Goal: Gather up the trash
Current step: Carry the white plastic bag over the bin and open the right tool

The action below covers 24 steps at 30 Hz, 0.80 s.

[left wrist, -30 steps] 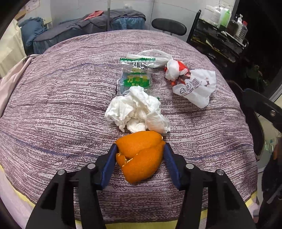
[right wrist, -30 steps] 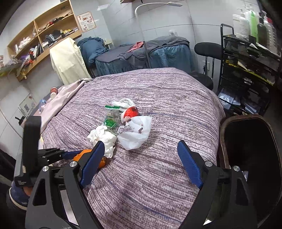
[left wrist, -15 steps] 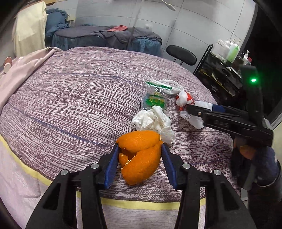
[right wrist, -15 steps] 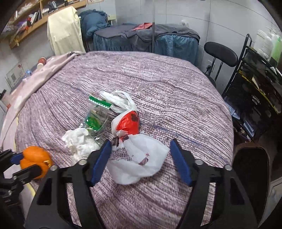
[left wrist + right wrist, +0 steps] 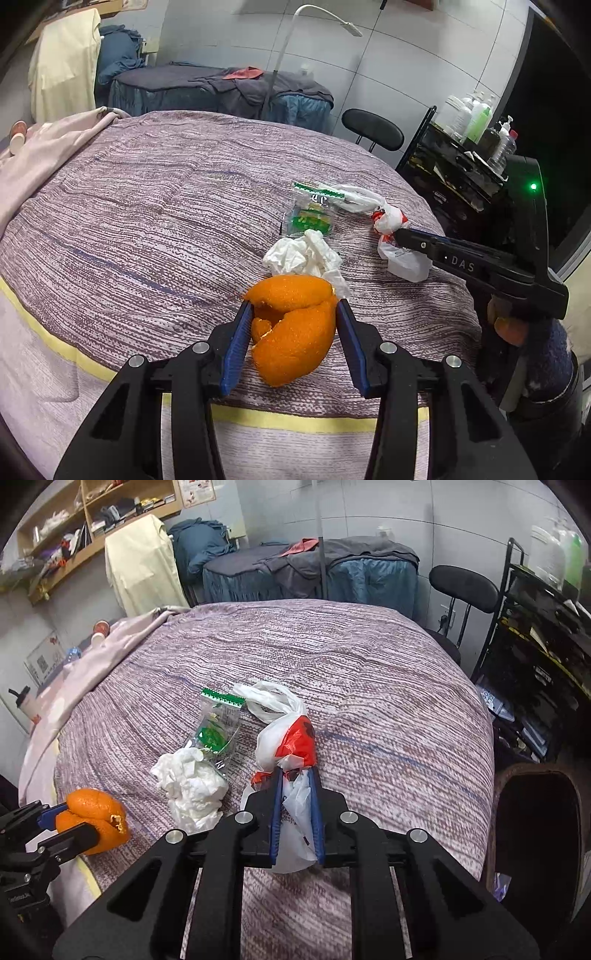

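An orange peel hangs just above the front edge of the purple bed cover, and my left gripper is shut on it. In the right wrist view the same peel shows at far left. My right gripper is shut on the white and red plastic bag, which lies on the cover. The bag's knotted handles trail away behind it. A crumpled white tissue and a clear green-printed wrapper lie between the two grippers.
A dark bin stands on the floor at the bed's right side. A black stool and a black rack with bottles are behind it. A pink blanket drapes the bed's left edge.
The right gripper moved forward over the plastic bag and shut on it. The left gripper, still holding the peel, rose a little and swung so that more of the room shows.
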Each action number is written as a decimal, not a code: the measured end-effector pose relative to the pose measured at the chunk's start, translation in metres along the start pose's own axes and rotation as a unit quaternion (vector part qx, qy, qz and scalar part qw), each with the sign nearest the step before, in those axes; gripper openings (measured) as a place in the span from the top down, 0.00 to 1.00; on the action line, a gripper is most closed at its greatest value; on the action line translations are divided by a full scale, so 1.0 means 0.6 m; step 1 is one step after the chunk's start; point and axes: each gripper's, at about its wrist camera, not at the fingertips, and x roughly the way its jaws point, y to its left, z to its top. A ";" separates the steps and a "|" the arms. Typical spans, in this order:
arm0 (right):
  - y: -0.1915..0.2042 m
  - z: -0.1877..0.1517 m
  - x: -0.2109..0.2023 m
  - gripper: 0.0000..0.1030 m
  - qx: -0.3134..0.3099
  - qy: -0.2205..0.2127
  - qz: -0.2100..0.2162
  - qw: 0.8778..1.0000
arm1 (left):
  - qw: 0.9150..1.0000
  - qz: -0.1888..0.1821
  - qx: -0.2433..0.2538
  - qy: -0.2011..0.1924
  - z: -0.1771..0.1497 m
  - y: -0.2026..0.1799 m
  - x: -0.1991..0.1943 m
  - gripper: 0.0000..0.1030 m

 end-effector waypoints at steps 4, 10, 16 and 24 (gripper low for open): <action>-0.006 -0.022 -0.036 0.86 0.015 -0.017 0.009 1.000 | 1.000 -0.003 0.004 -0.007 -0.003 -0.015 -0.011 0.56; -0.018 -0.050 -0.099 0.86 0.029 -0.050 0.008 0.998 | 1.000 -0.007 0.012 -0.016 -0.008 -0.040 -0.025 0.56; -0.050 -0.078 -0.165 0.86 0.050 -0.083 -0.006 0.995 | 0.999 -0.019 0.023 -0.020 -0.012 -0.070 -0.032 0.56; -0.111 -0.125 -0.227 0.86 0.094 -0.109 -0.027 0.989 | 0.998 -0.045 0.040 -0.022 -0.024 -0.120 -0.032 0.56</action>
